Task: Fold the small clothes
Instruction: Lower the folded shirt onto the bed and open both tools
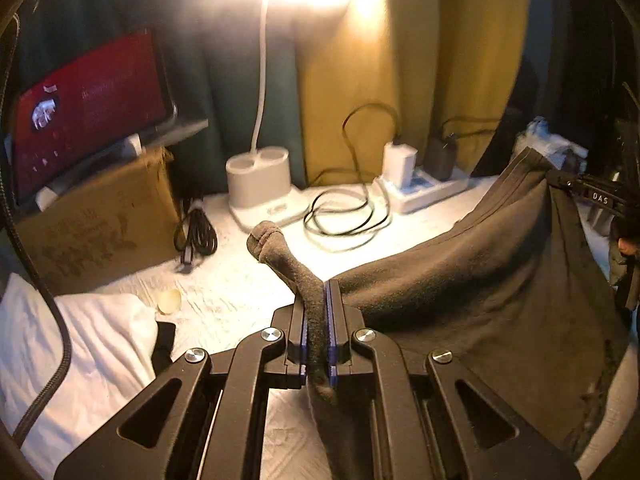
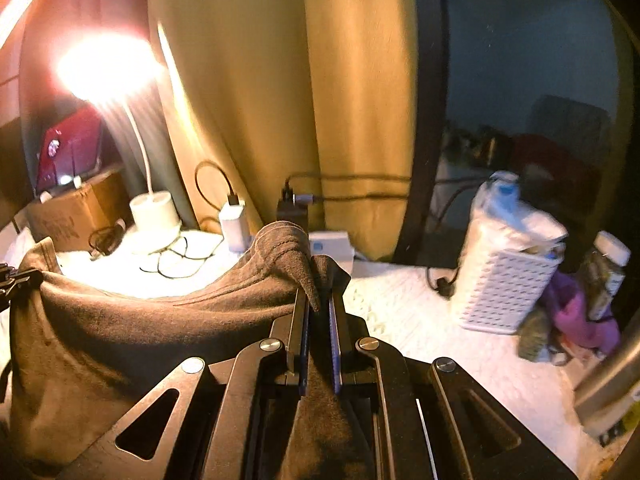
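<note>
A dark grey-brown garment (image 1: 460,280) hangs stretched in the air, bunched at two corners, its ribbed hem (image 2: 280,248) uppermost and the body sagging toward the white bed (image 1: 224,292).

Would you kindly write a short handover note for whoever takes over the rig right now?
Left gripper: jaws shut on one corner of the dark garment.
Right gripper: jaws shut on the opposite corner, at the stitched hem.
The garment hangs stretched between both grippers, its lower part sagging toward the white cloth-covered surface.
Done: garment picked up by two corners.
Left: lay it flat, then make the folds. No fold shows yet.
</note>
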Motion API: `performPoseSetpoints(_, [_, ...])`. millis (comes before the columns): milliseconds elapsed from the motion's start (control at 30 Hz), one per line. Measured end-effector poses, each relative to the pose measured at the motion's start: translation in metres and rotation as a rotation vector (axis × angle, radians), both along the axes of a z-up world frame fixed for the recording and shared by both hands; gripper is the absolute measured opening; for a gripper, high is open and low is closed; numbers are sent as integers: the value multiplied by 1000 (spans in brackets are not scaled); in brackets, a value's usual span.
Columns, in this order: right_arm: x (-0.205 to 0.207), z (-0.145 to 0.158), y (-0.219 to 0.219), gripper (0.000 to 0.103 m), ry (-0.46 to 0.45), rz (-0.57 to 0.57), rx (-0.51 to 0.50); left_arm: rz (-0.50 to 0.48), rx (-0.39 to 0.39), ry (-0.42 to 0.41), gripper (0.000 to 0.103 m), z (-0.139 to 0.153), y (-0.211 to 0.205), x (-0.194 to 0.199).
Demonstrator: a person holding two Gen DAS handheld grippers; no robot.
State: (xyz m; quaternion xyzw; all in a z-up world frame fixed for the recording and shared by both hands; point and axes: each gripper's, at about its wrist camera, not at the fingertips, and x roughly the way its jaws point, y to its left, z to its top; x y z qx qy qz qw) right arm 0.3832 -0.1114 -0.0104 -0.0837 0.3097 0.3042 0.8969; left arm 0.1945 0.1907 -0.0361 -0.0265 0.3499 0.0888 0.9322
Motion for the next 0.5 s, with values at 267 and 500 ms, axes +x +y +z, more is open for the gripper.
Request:
performPoseSetpoints(267, [43, -62, 25, 8, 140, -16, -87, 11, -28, 104, 6, -42, 16, 27])
performPoseSetpoints(500, [60, -89, 17, 42, 200, -91, -182, 61, -107, 153, 11, -56, 35, 33])
